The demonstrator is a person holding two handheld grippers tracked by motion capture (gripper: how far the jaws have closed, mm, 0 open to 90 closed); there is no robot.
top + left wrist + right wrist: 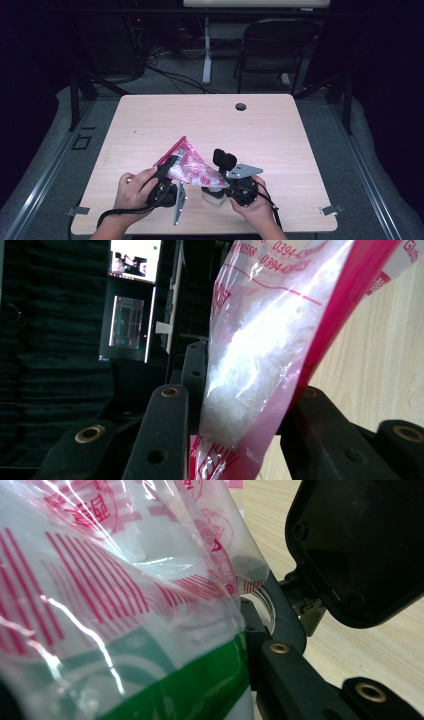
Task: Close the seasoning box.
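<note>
both hands' tools, left tool (167,167) and right tool (220,175), clamped on plastic bag (187,165); pale wood table (200,125); dark room, folding chair (272,45)

I log a black folding chair (274,47) beyond the table's (210,120) far edge, cables (170,75) trailing alongside.

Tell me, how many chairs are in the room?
1. The chair stands on the floor beyond the table's far edge, right of centre. The dark surroundings may hide others.
</note>
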